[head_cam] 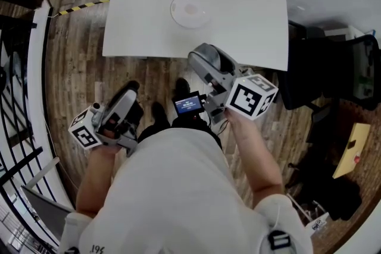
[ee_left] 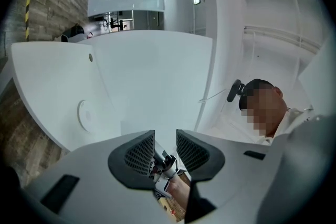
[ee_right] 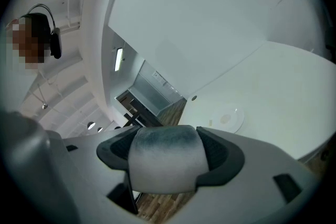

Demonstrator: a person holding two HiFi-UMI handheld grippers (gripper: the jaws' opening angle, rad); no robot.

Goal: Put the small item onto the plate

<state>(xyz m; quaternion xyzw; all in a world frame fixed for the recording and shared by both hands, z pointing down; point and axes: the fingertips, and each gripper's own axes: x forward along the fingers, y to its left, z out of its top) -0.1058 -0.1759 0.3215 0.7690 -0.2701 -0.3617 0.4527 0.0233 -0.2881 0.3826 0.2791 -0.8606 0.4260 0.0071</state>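
Only the right gripper view shows the pale grey small item [ee_right: 165,165], pinched in the right tool [ee_right: 167,152]. The left tool [ee_left: 165,147] is spread. The plate [head_cam: 180,18] lies on the far white worktop [head_cam: 250,21], a faint tan mark at its centre.

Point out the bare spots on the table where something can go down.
The table is almost all bare. Only the plate stands on it, near the middle. Free: left of the plate to the table's left edge, right of it to the right edge, and the strip along the near edge. Nowhere is crowded.
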